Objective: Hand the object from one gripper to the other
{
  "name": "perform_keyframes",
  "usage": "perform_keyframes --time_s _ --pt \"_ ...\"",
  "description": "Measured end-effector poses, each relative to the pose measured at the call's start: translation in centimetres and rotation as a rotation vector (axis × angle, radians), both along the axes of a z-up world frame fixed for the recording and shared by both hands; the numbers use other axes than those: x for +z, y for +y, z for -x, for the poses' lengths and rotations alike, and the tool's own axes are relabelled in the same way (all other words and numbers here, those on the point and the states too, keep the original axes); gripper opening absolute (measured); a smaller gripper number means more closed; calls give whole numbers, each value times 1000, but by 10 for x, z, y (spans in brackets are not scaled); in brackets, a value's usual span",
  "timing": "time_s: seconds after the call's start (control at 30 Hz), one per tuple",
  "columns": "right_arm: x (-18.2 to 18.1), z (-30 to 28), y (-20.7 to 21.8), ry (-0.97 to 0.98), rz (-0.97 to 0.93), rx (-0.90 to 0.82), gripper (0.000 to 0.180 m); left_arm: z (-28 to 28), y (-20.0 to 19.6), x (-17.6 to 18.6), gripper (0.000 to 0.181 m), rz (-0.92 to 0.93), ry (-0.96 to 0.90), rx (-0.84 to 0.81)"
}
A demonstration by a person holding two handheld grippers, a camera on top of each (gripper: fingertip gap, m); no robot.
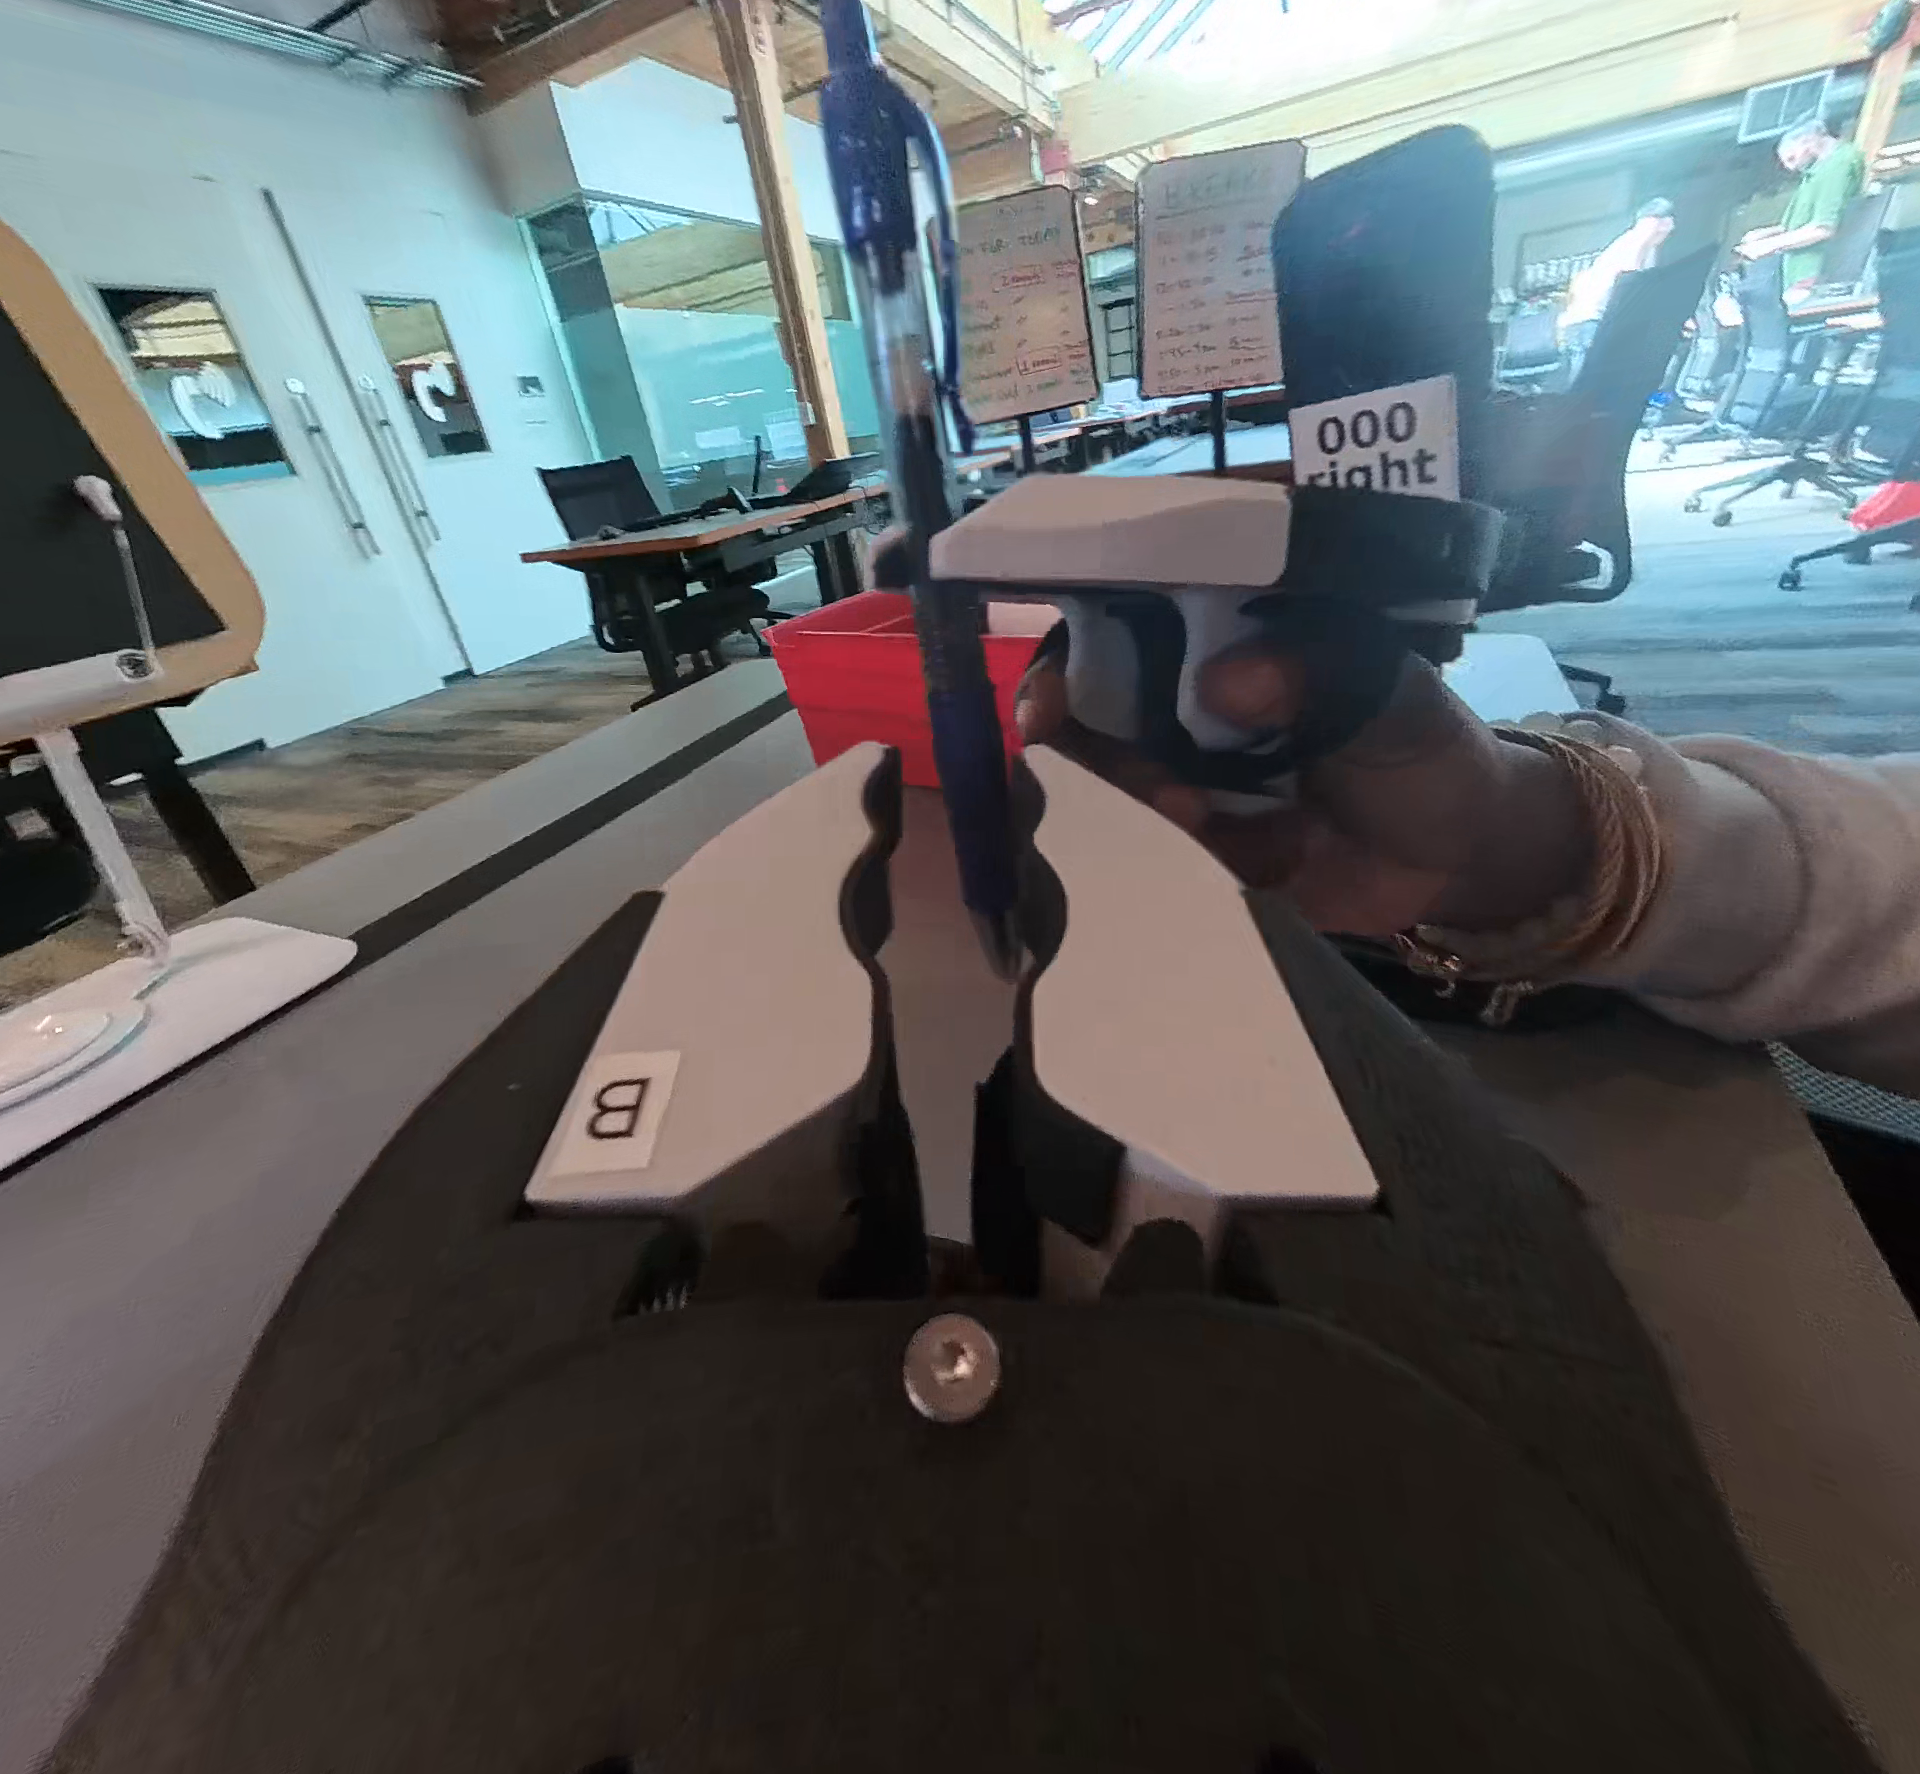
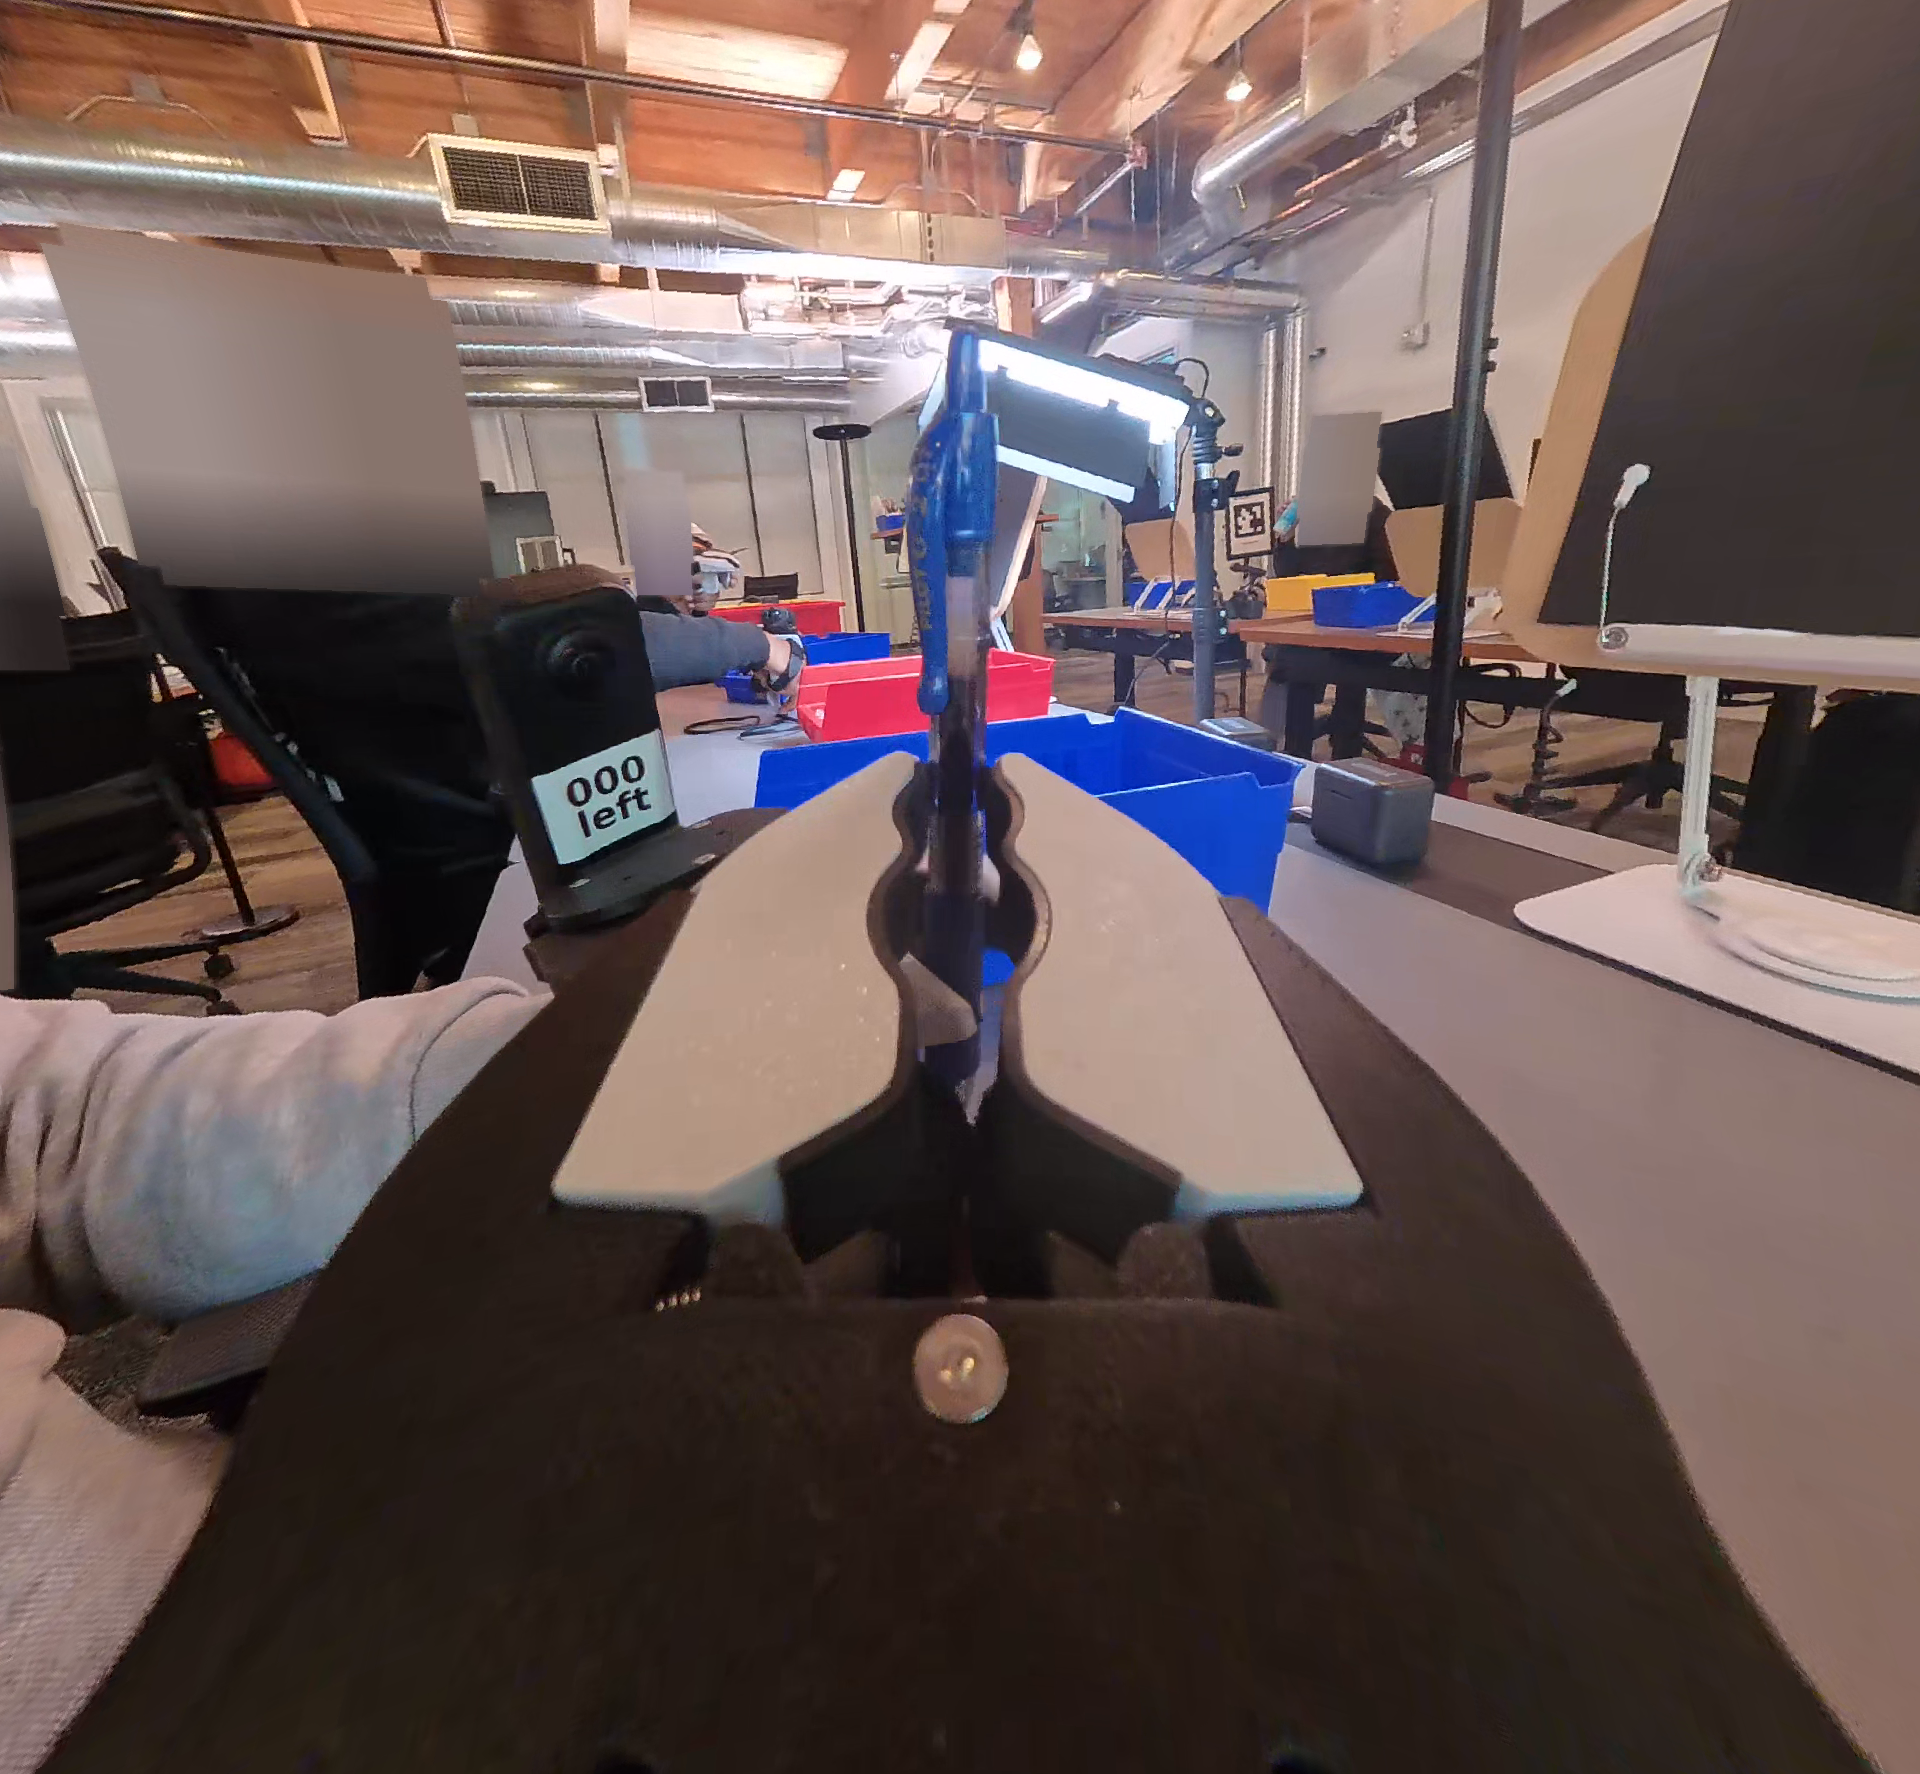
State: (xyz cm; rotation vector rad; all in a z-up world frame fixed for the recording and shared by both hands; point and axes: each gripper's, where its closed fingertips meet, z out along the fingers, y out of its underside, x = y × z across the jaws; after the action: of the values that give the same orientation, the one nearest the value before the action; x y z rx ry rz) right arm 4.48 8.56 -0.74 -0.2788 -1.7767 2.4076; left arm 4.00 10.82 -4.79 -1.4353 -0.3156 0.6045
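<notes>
Blue pen [image 2: 951, 685], tip perhaps tool-hidden

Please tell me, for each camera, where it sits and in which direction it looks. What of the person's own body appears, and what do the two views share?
Left wrist view: sits on the left gripper, looking along its fingers over the desk toward white doors; the right gripper, a hand and a sleeve show.
Right wrist view: sits on the right gripper, looking across the desk toward a blue bin; a sleeve shows at left.
Shared: the upright blue pen.
</notes>
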Motion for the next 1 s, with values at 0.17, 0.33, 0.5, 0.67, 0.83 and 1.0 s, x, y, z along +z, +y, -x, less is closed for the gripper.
perform_keyframes --time_s 0.17,0.33,0.5,0.67,0.83,1.0 --pt "5 -10 1 -8 20 107 13 -20 7 8 11 -131 -125 -256" --pt "6 -32 1 -141 19 433 20 -49 15 14 11 -261 -338 -609" --pt "2 -27 -1 -68 -26 333 10 -33 14 10 27 -236 -292 -457" --pt "-1 -14 -3 21 -31 127 10 -11 6 4 33 -83 -72 -136" --pt "-3 -10 -5 14 -30 89 10 -13 7 2 12 -47 -54 -138" --pt "0 -36 -7 -93 -12 397 28 -58 20 10 11 -218 -339 -649"
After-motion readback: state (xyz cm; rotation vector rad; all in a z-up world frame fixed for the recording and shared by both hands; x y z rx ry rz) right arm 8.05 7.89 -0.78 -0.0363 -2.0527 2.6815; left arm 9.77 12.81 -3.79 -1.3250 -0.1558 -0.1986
